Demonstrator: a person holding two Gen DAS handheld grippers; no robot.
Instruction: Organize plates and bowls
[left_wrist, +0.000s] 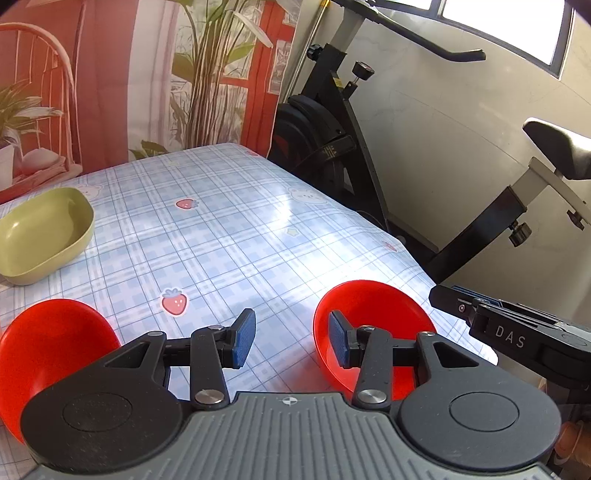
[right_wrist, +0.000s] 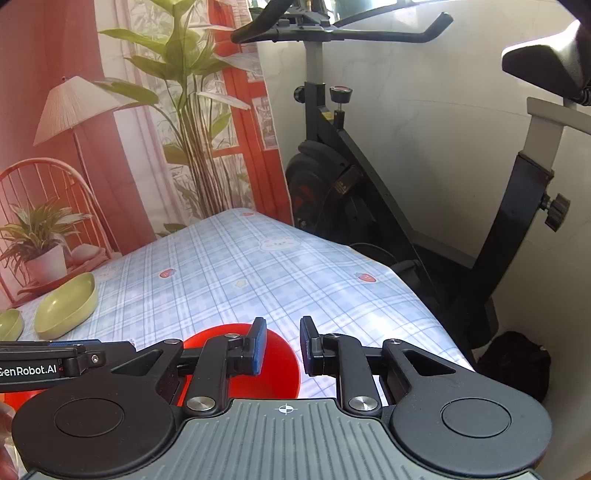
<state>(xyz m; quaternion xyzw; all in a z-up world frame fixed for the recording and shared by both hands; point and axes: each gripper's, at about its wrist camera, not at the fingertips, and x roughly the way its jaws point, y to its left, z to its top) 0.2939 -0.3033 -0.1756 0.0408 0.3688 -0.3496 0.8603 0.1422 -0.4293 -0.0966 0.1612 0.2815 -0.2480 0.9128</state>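
Two red bowls stand on the checked tablecloth (left_wrist: 221, 229). One red bowl (left_wrist: 373, 314) is near the table's right edge, and my left gripper (left_wrist: 291, 339) is open just over its left rim, the right pad (left_wrist: 338, 341) overlapping the bowl's inside. Nothing is pressed between the pads. The other red bowl (left_wrist: 55, 350) sits at the lower left. A green bowl (left_wrist: 40, 236) lies further back on the left. In the right wrist view my right gripper (right_wrist: 282, 345) is narrowly open and empty above the red bowl (right_wrist: 273, 369), with two green bowls (right_wrist: 66, 306) (right_wrist: 9, 325) at the left.
An exercise bike (right_wrist: 351, 184) stands close behind the table's right edge, its saddle (left_wrist: 561, 147) at the right. A printed backdrop (right_wrist: 147, 129) hangs behind the table. A dark bag (right_wrist: 517, 365) lies on the floor. The right gripper's body (left_wrist: 517, 328) reaches in beside the bowl.
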